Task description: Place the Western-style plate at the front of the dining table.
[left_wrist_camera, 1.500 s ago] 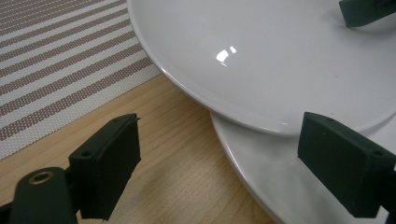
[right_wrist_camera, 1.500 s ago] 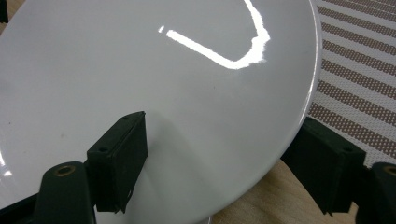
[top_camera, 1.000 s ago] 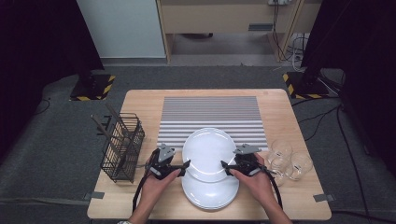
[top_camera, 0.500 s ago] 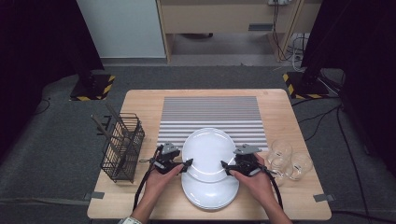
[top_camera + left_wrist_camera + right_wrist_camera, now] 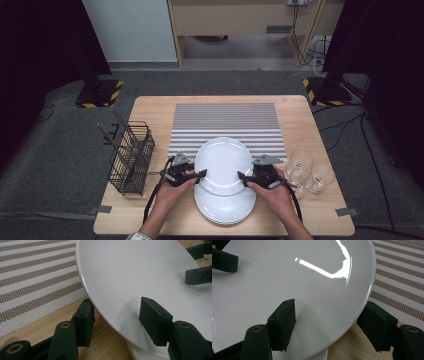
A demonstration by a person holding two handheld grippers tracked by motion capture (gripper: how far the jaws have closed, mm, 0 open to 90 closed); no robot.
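A white top plate lies shifted toward the far side on a stack of white plates near the table's front edge. My left gripper is at its left rim. In the left gripper view one jaw is under the rim and the other over the plate. These jaws have just been closing, and a gap still shows at the pads. My right gripper straddles the right rim the same way, over the glossy plate. It has also been closing and is not pressing.
A black wire basket with utensils stands at the table's left. Clear glasses crowd close to my right hand. A striped mat lies beyond the plates on the wooden table.
The jaws of both grippers have narrowed around the top plate's rim, the left more. Hands and plate have hardly shifted.
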